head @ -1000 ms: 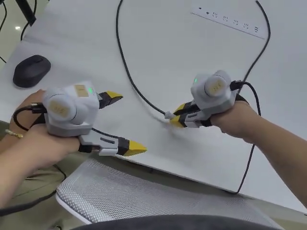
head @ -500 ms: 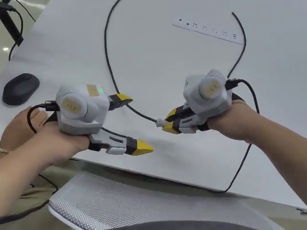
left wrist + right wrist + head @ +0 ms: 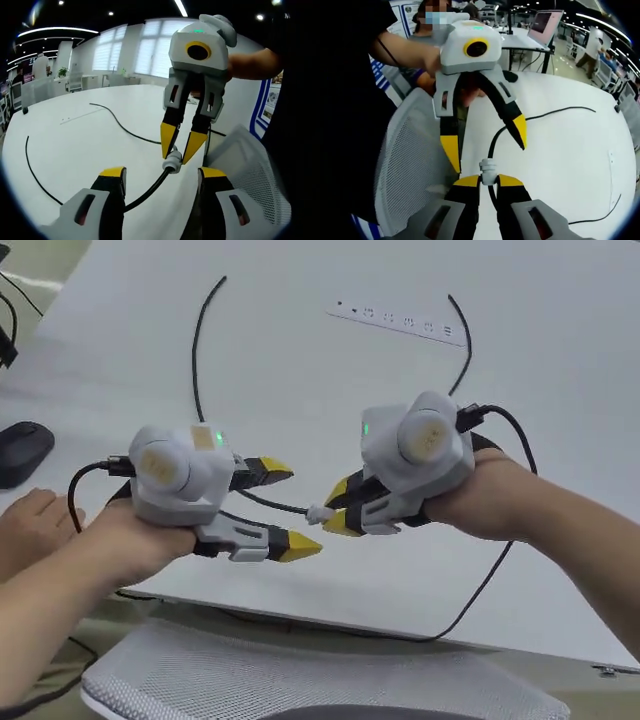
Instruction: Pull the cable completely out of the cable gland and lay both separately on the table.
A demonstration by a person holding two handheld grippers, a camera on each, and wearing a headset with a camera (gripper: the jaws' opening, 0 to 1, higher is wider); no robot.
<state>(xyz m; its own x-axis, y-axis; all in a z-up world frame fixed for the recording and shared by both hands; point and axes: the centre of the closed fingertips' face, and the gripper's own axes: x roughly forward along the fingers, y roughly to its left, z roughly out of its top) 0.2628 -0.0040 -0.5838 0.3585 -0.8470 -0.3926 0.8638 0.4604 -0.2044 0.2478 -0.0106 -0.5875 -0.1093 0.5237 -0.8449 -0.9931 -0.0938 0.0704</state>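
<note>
Right tongs are pinched narrow on the white cable gland, yellow tips either side of it, and the gland nose pokes out past the tips toward the left gripper. The gland is held near the front edge of the bench, between the two grippers. The black cable is not out yet. It leaves the gland, passes between the left jaws, then loops away across the white bench top. Left tongs are spread wide and grip nothing, one yellow tip above the cable and one below; in the left gripper view the cable runs down the middle of the gap without touching either jaw. The green LED is lit on both gripper bodies. A white power strip lies at the far side of the bench, its markings too small to read. A dark computer mouse sits at the left edge of the bench. A grey mesh chair back is just below the front edge. A monitor and other people are visible in the background of the right gripper view, with nothing legible on them.
</note>
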